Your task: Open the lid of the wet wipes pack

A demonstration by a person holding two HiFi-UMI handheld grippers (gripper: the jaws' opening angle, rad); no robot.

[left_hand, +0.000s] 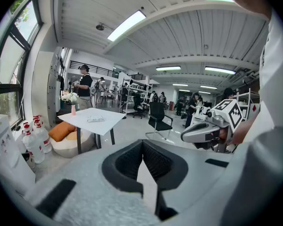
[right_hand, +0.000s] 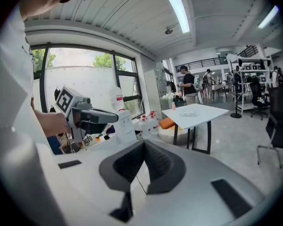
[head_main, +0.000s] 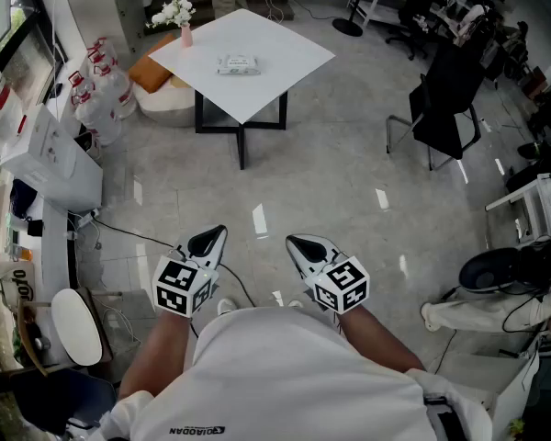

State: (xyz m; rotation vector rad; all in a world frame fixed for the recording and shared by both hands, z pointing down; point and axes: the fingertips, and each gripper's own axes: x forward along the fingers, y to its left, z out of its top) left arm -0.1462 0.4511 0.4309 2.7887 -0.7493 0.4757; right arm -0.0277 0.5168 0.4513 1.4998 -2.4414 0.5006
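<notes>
The wet wipes pack lies flat near the middle of the white worktop, far off across the floor and well apart from both tools. The left tool and the right tool are held low, close to the person's body, side by side and pointing toward the worktop. Each one has its jaws pressed together with nothing between them. The step now, I think, is just getting there. Walk up to the worktop first, then hold the pack down with one tool and use the other to catch the edge of the lid and lift it. It would help to come in from the side where the lid opens. But that is hard to tell from here — the pack looks too small to show where the lid is or which way it flips. A pink vase with flowers stands by the far left edge of the worktop, apart from the pack, so it should not get in the way.
</notes>
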